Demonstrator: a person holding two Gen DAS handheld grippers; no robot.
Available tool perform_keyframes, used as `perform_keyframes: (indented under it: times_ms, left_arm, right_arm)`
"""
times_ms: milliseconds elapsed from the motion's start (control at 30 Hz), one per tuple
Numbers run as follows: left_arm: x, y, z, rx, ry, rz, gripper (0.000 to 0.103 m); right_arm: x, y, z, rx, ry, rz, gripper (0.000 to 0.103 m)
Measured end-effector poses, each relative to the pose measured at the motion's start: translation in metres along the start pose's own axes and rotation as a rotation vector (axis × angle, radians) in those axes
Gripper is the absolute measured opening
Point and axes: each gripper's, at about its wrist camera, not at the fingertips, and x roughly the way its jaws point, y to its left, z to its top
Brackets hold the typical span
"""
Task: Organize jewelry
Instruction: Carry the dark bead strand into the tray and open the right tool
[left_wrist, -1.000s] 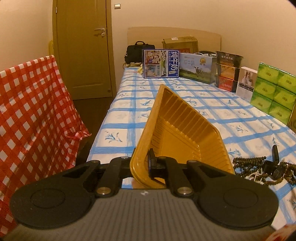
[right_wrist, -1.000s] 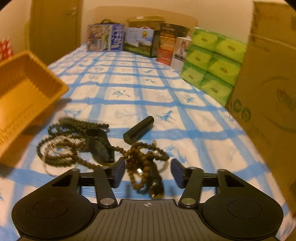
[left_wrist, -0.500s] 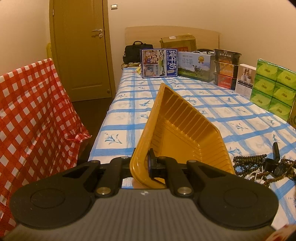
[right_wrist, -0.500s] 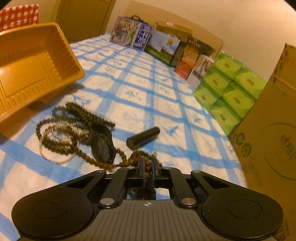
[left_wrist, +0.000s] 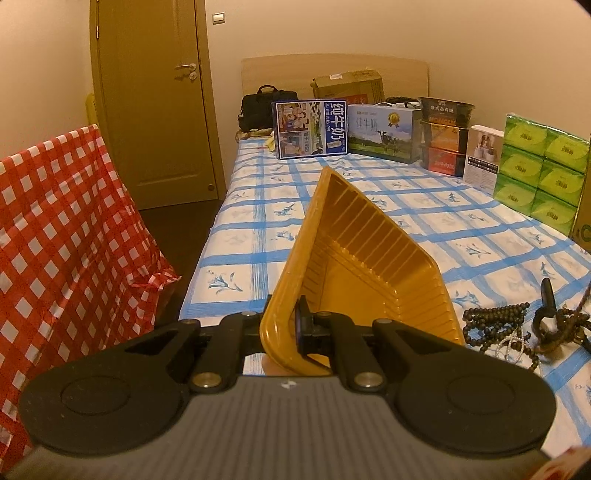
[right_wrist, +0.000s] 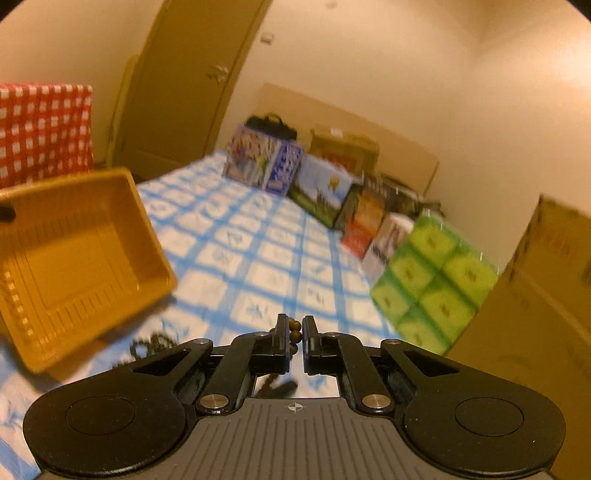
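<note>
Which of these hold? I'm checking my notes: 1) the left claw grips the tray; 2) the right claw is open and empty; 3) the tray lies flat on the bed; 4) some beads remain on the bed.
1) True: the left claw is clamped on the tray rim.
2) False: the right claw is shut on a bead strand.
3) False: the tray is tilted, one side raised.
4) True: beads lie on the bed beside the tray.

Tray (left_wrist: 354, 258) ribbed glossy yellow plastic; beads (right_wrist: 294, 330) smooth brown wood; bedsheet (left_wrist: 258, 229) matt printed cloth; claws matt black plastic.
</note>
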Motion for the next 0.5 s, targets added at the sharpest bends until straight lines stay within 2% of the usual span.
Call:
perform_keyframes:
  times_ms: [300, 500]
  left_arm:
    - [-0.001, -0.001, 0.0, -0.002, -0.004, -0.005, 0.008]
    - [-0.002, -0.001, 0.0, 0.001, -0.002, -0.006, 0.007]
  right_arm:
    - [-0.022, -0.004, 0.044, -0.05, -0.119, 0.003, 0.006]
    - [-0.025, 0.005, 0.072, -0.061, -0.17, 0.054, 0.006]
